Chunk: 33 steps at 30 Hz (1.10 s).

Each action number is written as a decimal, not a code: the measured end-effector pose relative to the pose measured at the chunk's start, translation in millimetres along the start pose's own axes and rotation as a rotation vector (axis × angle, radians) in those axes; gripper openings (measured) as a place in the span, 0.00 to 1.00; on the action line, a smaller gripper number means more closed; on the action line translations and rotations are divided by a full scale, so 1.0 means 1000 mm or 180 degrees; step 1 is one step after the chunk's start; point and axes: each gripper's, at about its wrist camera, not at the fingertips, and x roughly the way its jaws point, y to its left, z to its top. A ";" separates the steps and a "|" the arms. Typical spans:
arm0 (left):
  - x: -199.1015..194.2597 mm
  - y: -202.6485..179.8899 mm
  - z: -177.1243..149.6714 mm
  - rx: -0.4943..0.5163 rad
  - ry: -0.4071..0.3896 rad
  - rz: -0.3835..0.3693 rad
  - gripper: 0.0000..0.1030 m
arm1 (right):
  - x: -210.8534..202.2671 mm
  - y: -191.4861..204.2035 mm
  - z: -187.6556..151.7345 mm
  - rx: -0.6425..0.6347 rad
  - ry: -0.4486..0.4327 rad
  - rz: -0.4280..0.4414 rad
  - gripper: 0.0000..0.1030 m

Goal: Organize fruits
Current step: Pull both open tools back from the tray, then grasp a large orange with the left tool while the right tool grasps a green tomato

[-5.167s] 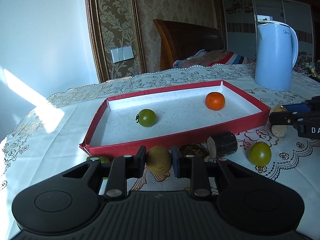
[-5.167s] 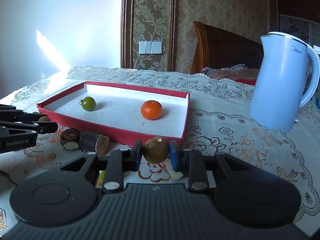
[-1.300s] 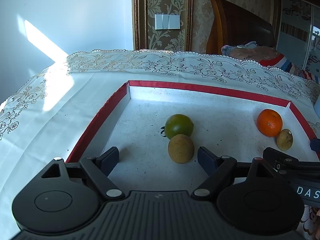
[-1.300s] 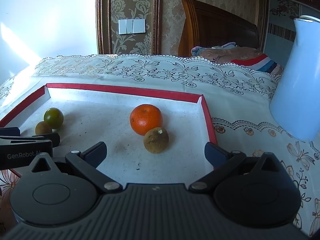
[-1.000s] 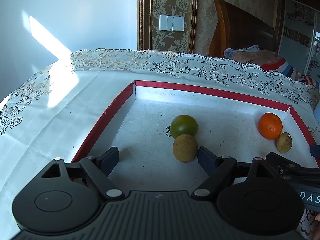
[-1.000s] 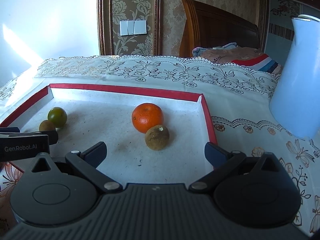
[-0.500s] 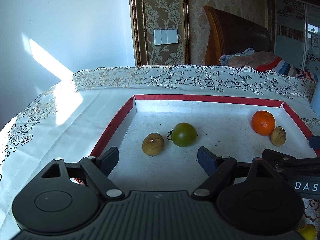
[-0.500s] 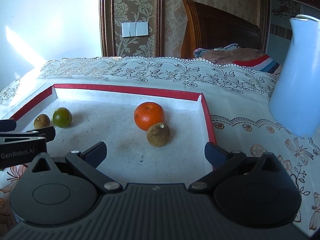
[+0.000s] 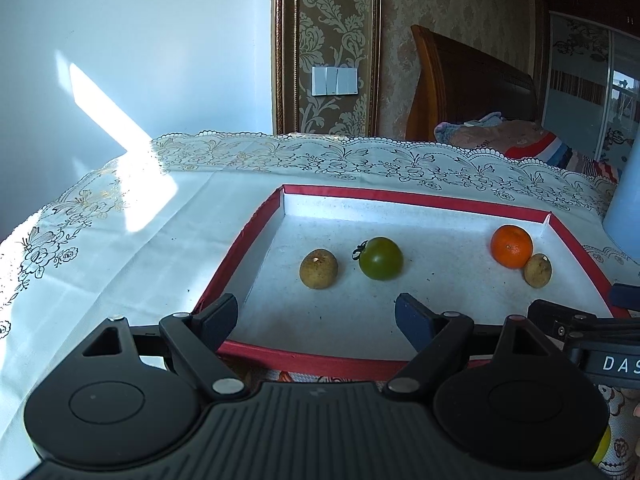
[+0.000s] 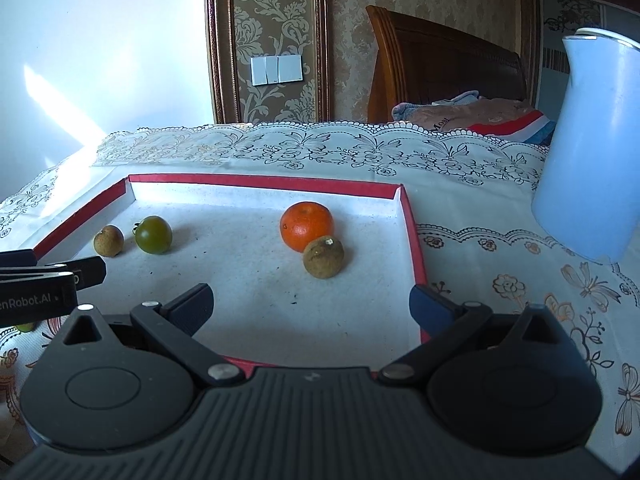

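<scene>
Nearest the left wrist camera, the left gripper (image 9: pixel 316 314) stands wide open with nothing between its jaws, poised over the near rim of the red tray (image 9: pixel 240 248). The right gripper (image 10: pixel 312 302) is likewise spread wide and empty, above the tray's near right corner. Both rest over a counter (image 9: pixel 120 248) covered by a white lace tablecloth.

Inside the tray's white floor lie four fruits. On the left, a small brown longan (image 9: pixel 319 268) sits just beside a green tomato (image 9: pixel 380 258), close but apart. On the right, a second brown longan (image 10: pixel 323 257) touches the front of an orange tangerine (image 10: pixel 306 226), near the tray's right wall.

A little yellow-green fruit (image 9: pixel 600 446) shows outside the tray at the lower right edge of the left view, mostly hidden.

To the right of the tray, farther back, stands a pale blue kettle (image 10: pixel 592 152). Beyond the counter are a wooden headboard (image 10: pixel 436 68), folded bedding (image 10: pixel 480 118) and a wall switch panel (image 10: pixel 276 69)
</scene>
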 end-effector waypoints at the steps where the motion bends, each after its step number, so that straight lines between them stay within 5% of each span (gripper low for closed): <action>1: -0.003 0.001 -0.002 -0.0005 -0.0008 -0.0013 0.84 | -0.001 0.000 -0.001 0.0005 0.0000 0.0013 1.00; 28: -0.051 0.058 -0.032 -0.0283 -0.0158 -0.0093 0.84 | -0.063 -0.012 -0.033 0.0186 -0.0217 0.0332 1.00; 33: -0.051 0.072 -0.037 -0.0393 0.0014 -0.0130 0.84 | -0.064 -0.012 -0.034 0.0189 -0.0215 0.0358 1.00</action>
